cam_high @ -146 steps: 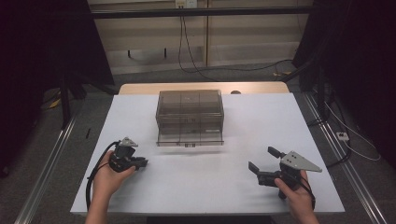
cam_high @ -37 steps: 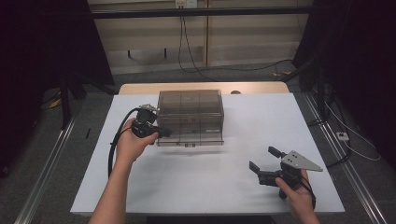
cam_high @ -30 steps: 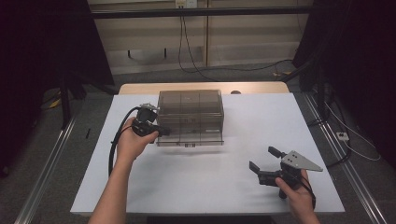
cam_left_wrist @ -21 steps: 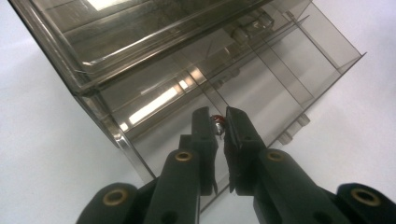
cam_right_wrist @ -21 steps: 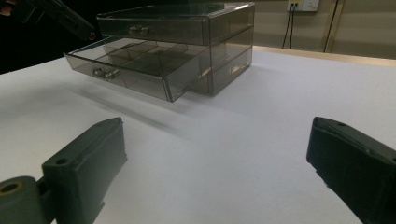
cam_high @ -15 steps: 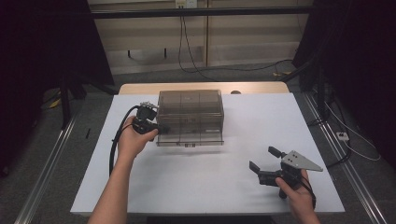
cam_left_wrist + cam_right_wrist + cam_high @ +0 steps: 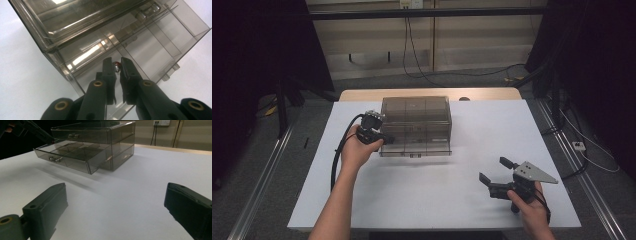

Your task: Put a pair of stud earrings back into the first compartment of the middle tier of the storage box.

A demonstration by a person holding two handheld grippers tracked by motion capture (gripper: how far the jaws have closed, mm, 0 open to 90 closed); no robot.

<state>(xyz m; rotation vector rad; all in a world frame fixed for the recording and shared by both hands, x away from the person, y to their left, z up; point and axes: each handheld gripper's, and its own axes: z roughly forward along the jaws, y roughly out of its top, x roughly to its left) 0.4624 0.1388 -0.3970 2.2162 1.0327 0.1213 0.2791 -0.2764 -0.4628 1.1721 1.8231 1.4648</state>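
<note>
A smoky clear drawer box (image 7: 414, 112) stands at the middle of the white table, its lower drawer (image 7: 414, 149) pulled out toward the front. My left gripper (image 7: 384, 138) is at the drawer's left end. In the left gripper view its jaws (image 7: 117, 62) are shut on a small red and silver piece (image 7: 117, 66) held over the drawer's end compartment (image 7: 140, 57). My right gripper (image 7: 493, 169) rests at the front right of the table, open and holding nothing; in its own view (image 7: 115, 195) it faces the open drawer (image 7: 72, 155).
The white table (image 7: 492, 130) has bare surface in front of and to the right of the box. A black cable (image 7: 337, 155) loops from the left gripper. Dark floor and rails run along both sides.
Since the earliest frame my left gripper went from the table's front left to the drawer's left end; over the last second it barely shifted. The right gripper stayed put.
</note>
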